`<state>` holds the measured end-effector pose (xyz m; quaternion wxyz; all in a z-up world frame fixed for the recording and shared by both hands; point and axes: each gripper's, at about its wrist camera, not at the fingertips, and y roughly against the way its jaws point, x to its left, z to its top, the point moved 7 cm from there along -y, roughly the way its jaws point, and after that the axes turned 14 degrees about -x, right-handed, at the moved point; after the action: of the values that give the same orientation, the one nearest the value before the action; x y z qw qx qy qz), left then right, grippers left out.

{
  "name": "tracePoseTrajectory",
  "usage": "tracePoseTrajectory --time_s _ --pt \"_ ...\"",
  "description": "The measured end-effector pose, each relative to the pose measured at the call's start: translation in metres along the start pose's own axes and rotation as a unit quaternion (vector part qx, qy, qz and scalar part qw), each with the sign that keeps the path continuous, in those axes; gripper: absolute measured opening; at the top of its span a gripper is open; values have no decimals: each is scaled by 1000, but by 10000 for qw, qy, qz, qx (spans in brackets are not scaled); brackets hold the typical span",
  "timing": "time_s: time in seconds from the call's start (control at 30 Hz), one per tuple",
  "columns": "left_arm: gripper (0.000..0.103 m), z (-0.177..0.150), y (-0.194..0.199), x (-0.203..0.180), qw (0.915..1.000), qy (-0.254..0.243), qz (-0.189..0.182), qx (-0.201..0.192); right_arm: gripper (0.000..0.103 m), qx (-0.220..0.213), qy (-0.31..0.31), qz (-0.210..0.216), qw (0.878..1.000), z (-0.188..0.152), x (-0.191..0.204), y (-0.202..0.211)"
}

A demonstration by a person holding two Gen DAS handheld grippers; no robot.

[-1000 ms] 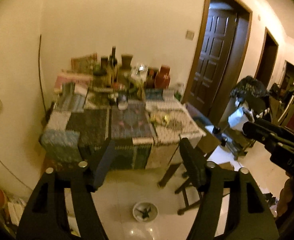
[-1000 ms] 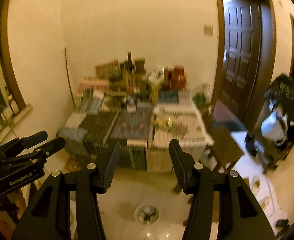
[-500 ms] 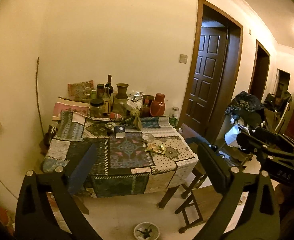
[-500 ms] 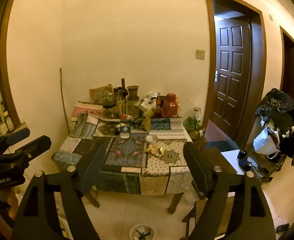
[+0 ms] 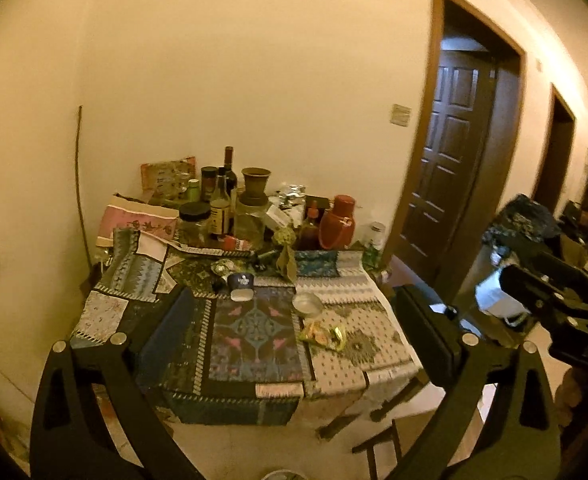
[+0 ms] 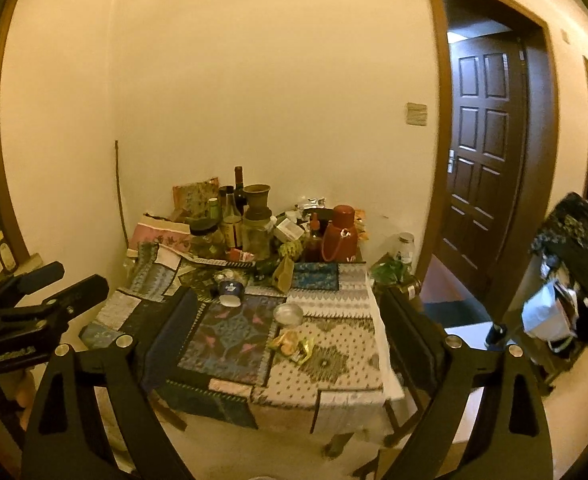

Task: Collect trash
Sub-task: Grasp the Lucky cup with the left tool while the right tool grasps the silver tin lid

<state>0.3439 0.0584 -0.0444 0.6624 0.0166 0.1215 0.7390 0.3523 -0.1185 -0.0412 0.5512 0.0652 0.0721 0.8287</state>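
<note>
A table under a patchwork cloth (image 5: 254,360) (image 6: 333,364) stands against the wall ahead. Crumpled yellow-green wrappers (image 5: 322,336) (image 6: 292,346) lie on it near the front. Behind them are a round clear lid (image 5: 306,303) (image 6: 288,314) and a tipped blue paper cup (image 5: 241,286) (image 6: 230,292). My left gripper (image 5: 293,300) is open in the air short of the table, nothing between its fingers. My right gripper (image 6: 289,296) is beside it, its jaws opening and empty. Each gripper shows at the edge of the other's view.
Bottles, jars, a brown vase and a red thermos (image 5: 337,222) (image 6: 339,236) crowd the table's back. A stool (image 5: 377,440) stands under the front right corner. A dark open door (image 6: 485,168) and a rack with bags (image 6: 573,248) are to the right.
Both grippers have opened wide and come up and nearer the table. The table top now fills the middle, and the small bin on the floor has slipped to the bottom edge.
</note>
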Motion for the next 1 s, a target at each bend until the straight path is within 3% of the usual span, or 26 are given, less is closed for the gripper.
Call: tracePoseTrajectory --time_s 0.27,0.5,0.73,1.0 --pt "101 5 -62 7 9966 379 707 -192 91 283 107 421 9987 2 -23 -64" --pt "101 -12 -122 36 9937 510 963 269 91 713 -72 505 9961 -13 -30 -120" --pt "101 -47 -210 77 9915 396 689 1026 91 1415 -546 135 9883 -50 -41 -195" --pt "100 -102 -309 110 9789 111 366 2005 91 2624 -1320 -471 9547 -134 -46 -292"
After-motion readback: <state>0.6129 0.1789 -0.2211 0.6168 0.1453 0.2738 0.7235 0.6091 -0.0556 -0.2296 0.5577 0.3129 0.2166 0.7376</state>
